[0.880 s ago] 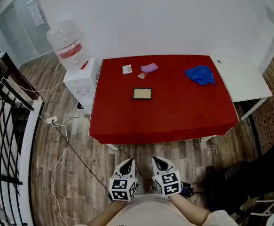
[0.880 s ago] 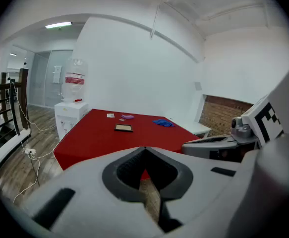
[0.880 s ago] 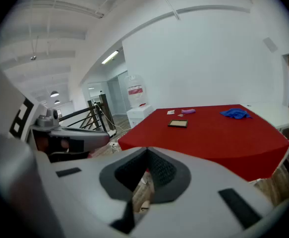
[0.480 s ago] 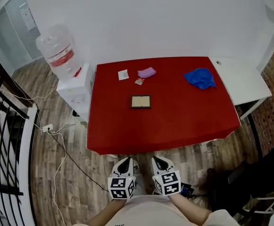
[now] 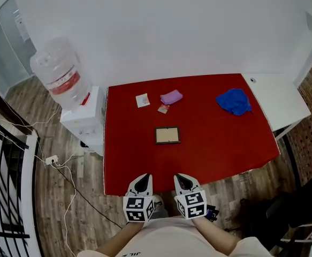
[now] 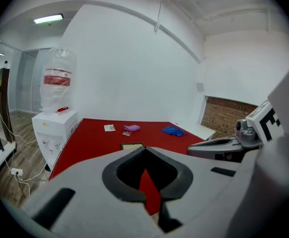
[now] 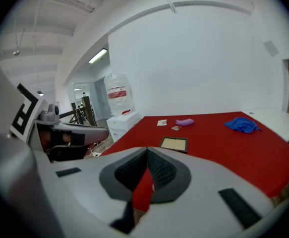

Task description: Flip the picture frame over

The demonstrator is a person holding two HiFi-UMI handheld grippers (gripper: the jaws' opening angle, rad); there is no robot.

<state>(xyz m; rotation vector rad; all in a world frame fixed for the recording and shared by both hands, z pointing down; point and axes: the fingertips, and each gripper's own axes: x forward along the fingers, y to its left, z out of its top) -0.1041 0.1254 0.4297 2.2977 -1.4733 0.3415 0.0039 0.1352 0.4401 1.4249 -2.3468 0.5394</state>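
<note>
A small dark picture frame (image 5: 167, 135) with a tan panel lies flat near the middle of the red table (image 5: 214, 143). It also shows in the left gripper view as the frame (image 6: 132, 146) and in the right gripper view as the frame (image 7: 174, 144). My left gripper (image 5: 142, 182) and right gripper (image 5: 182, 181) hover side by side just off the table's near edge, well short of the frame. Both are shut with nothing between their jaws.
A blue cloth (image 5: 234, 101) lies at the table's far right, a purple item (image 5: 171, 97), a white card (image 5: 142, 100) and a small packet (image 5: 163, 109) toward the back. A water dispenser (image 5: 65, 87) stands left of the table, a white desk (image 5: 276, 101) on the right. Cables (image 5: 59, 165) trail on the wooden floor.
The view has moved in toward the table. The table and frame now sit lower and closer, and both grippers have come up to its near edge. Jaws unchanged.
</note>
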